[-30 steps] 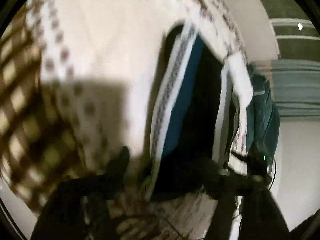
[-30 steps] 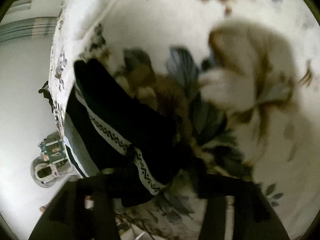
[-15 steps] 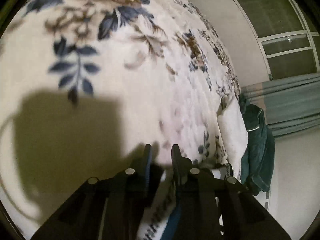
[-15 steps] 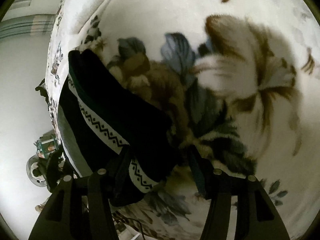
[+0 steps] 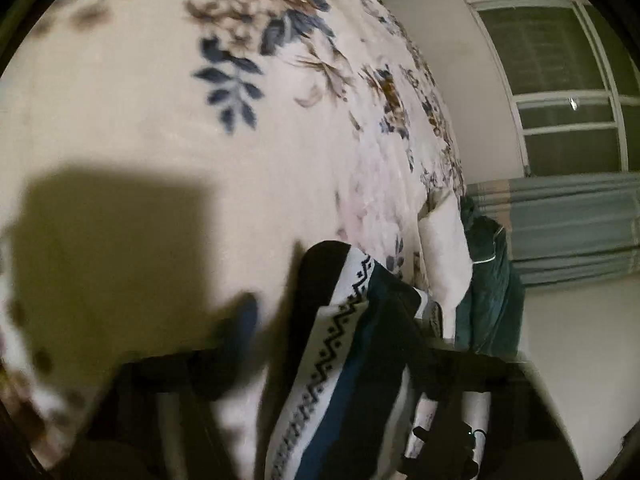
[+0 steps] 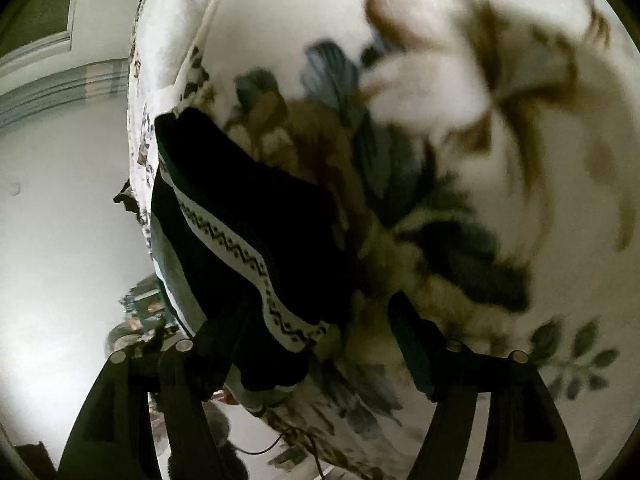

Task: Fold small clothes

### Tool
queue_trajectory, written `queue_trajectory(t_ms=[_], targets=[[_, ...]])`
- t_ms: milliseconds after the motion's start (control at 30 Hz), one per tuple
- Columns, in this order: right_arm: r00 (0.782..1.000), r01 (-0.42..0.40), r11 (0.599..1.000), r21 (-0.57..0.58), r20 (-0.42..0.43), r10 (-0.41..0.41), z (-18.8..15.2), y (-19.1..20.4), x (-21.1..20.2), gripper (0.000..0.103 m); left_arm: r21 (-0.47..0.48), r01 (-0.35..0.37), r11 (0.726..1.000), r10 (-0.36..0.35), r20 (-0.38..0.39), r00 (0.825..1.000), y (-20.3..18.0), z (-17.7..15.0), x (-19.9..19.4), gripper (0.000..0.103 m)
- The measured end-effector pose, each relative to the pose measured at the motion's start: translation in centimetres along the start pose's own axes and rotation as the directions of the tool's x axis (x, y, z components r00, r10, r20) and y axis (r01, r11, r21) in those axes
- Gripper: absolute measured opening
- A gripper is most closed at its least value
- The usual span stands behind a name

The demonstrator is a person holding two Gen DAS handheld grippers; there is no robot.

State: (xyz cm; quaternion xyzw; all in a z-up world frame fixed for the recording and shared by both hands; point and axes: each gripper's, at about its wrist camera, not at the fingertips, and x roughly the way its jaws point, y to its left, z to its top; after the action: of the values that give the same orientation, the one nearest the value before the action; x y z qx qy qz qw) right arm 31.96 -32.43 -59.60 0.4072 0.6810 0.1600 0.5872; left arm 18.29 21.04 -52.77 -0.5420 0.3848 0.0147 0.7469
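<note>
The left gripper (image 5: 326, 300) is closing (not squeezing yet) around the dark zigzag cloth (image 5: 344, 360) at six o'clock. The right gripper (image 6: 320, 304) is opening, with the cloth's corner loose between its fingers.

My feeds are dim and warm-tinted, fisheye-bent with black corners; motion blur smears the floral blanket (image 5: 304, 128), where a blocky shadow (image 5: 112, 248) falls.

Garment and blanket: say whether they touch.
Touching. The right wrist view shows the garment lying flat on the blanket, with no gap along its edge.
</note>
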Motion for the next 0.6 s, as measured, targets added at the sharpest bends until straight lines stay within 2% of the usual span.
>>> queue_trajectory(t_ms=[167, 267, 400, 467, 533, 600], targets=[[1.000, -0.003, 1.000, -0.003, -0.017, 0.003, -1.0, -0.2, 1.7, 0.074, 0.019, -0.044, 0.999, 0.044, 0.025, 0.999, -0.8, 1.2, 1.6, 0.011], [1.000, 0.013, 1.000, -0.014, -0.018, -0.013, -1.0, -0.1, 1.9, 0.074, -0.021, -0.020, 1.000, 0.021, 0.037, 0.999, -0.1, 1.6, 1.2, 0.011], [0.999, 0.022, 1.000, -0.017, -0.026, -0.022, -0.8, 0.1, 2.1, 0.074, -0.096, 0.036, 0.995, -0.025, 0.116, 0.993, 1.2, 2.9, -0.5, 0.009], [0.999, 0.025, 1.000, -0.017, -0.026, -0.025, -0.8, 0.1, 2.1, 0.074, -0.122, 0.075, 0.990, -0.064, 0.094, 0.994, 1.3, 3.7, -0.2, 0.016], [0.999, 0.025, 1.000, -0.013, -0.026, -0.025, -0.9, -0.1, 2.1, 0.074, -0.121, 0.082, 0.989, -0.078, 0.036, 0.996, 1.1, 4.0, 0.7, 0.046], [0.999, 0.024, 1.000, -0.011, -0.026, -0.024, -0.8, -0.1, 2.1, 0.074, -0.067, 0.073, 0.995, -0.073, -0.005, 0.997, 0.3, 3.7, 1.5, 0.046]])
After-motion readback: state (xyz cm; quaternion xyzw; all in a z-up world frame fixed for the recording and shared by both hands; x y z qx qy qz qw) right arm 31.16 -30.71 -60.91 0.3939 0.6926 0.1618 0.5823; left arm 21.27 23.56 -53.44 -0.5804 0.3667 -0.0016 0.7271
